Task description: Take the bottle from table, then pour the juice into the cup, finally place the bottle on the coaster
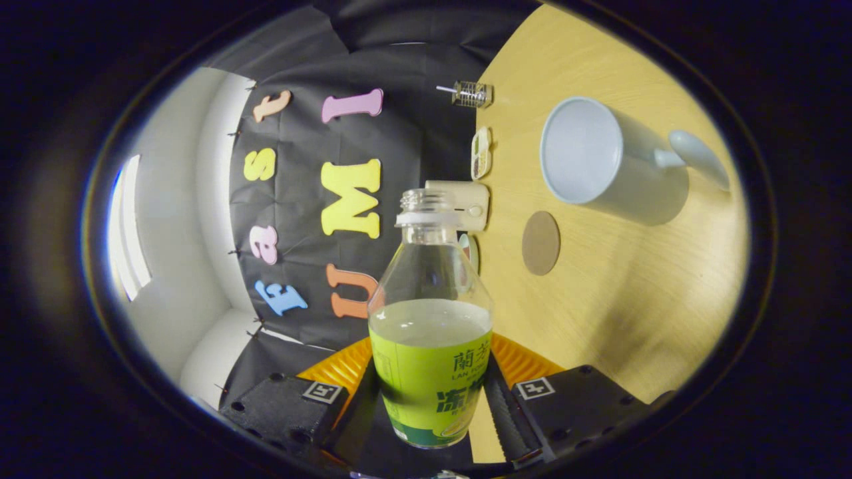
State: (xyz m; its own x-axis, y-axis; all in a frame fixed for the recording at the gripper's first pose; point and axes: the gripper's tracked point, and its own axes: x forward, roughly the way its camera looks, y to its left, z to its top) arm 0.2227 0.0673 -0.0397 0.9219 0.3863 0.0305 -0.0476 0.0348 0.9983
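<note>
A clear, uncapped bottle (429, 332) with a green label and pale juice sits between my fingers, and my gripper (430, 392) is shut on the bottle's labelled lower body. The whole view is rolled, so the wooden table (632, 299) stands like a wall beside the bottle. A white cup (599, 156) with a handle rests on that table beyond and to the side of the bottle neck, its open mouth facing me. A round brown coaster (540, 243) lies on the table between the cup and the bottle.
A cream box-shaped object (466, 203) sits at the table's far edge just behind the bottle mouth. A small oval item (480, 153) and a small wire cage piece (471, 94) lie farther along that edge. The booth's black cloth wall is beyond.
</note>
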